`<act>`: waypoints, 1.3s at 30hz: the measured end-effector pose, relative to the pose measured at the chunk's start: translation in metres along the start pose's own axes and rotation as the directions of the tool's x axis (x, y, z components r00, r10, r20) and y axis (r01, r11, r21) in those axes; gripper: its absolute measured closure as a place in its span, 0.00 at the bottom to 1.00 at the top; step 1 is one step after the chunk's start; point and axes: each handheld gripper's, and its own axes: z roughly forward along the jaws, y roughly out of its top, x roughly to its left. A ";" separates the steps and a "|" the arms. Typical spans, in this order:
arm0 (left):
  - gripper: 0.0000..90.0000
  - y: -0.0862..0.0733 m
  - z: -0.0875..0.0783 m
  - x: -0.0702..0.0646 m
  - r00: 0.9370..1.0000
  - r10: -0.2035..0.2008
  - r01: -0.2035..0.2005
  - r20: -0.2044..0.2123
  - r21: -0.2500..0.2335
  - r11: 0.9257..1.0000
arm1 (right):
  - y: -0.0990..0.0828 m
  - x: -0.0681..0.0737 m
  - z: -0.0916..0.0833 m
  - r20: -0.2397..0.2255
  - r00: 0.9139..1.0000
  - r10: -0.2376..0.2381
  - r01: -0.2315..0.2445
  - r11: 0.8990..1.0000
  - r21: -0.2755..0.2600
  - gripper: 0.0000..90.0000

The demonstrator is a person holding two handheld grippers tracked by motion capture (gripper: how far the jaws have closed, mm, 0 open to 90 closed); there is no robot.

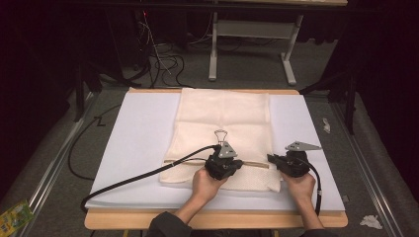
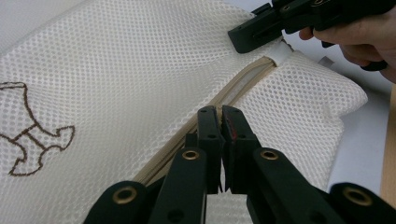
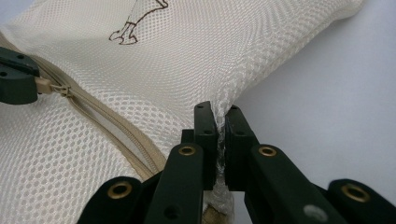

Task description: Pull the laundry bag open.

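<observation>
Wood shows as a thin rim around the table (image 1: 148, 221), whose top is covered by a white sheet (image 1: 138, 143) reaching almost to every edge. On the sheet's middle lies a cream mesh laundry bag (image 1: 222, 118), running from the far edge toward the near one, with wide bare sheet to its left and a narrower strip to its right. A beige zipper (image 1: 254, 164) crosses the bag near its near end. The left gripper (image 1: 223, 165) sits on the zipper line at the bag's middle, jaws clamped together on the zipper pull (image 3: 46, 86); its black cable (image 1: 133, 178) trails left across the open sheet and off the near left corner. The right gripper (image 1: 276, 162) is at the bag's right edge, jaws pinched shut on a fold of mesh. Beyond the table, grey floor holds a table frame (image 1: 247, 44), tangled wires and scraps of paper (image 1: 370, 221).
</observation>
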 end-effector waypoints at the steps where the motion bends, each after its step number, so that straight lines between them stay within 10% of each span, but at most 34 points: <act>1: 0.97 0.000 0.000 0.000 1.000 0.000 0.000 0.000 0.000 1.000 | 0.000 0.000 0.000 0.003 1.000 0.002 -0.002 1.000 0.002 0.97; 39: 0.97 -0.007 -0.020 0.008 1.000 -0.008 0.007 -0.019 -0.029 1.000 | 0.005 0.005 0.002 0.009 1.000 -0.029 0.029 1.000 -0.001 0.97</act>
